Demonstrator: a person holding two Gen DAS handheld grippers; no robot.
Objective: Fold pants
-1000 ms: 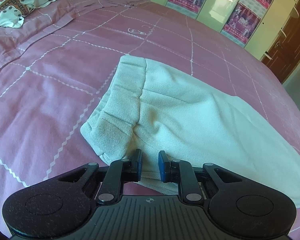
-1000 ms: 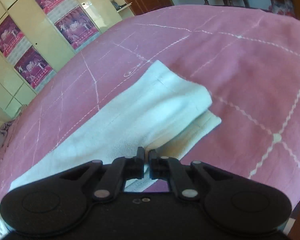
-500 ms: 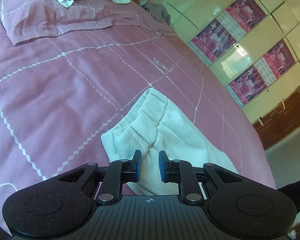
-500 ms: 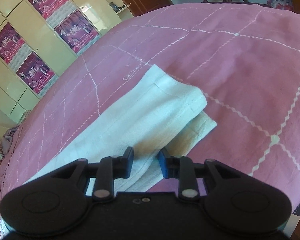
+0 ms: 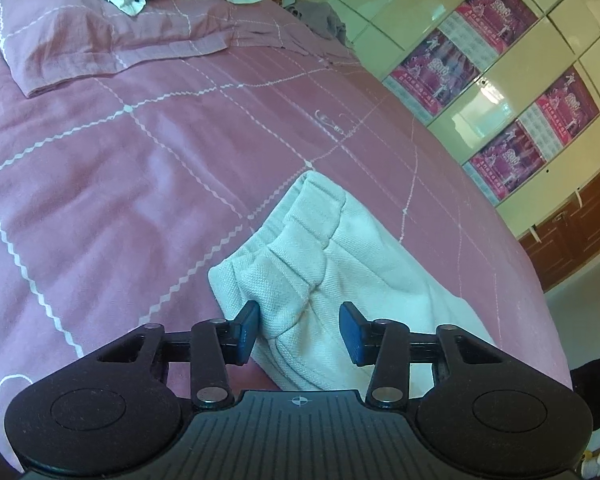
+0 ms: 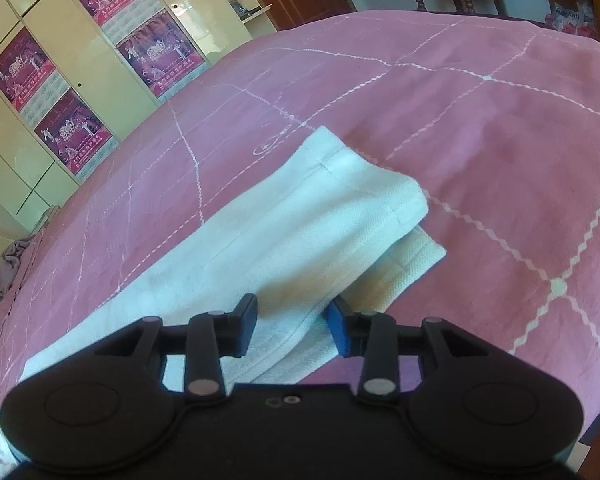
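Both pairs now spread wide where a second ago sat nearly pinched: left tongs (image 5: 299, 332) parted around the bunched waistband, right tongs (image 6: 292, 328) parted over the cuff end, nothing grasped. Probably a release after laying one leg over the other, lengthwise fold done, crosswise fold left. Pants (image 5: 340, 264) flat on the pink bed (image 5: 120, 168), centre to lower right in the left view. Long axis from waistband at frame centre toward lower right; in the right view, cuffs pointing to centre right.
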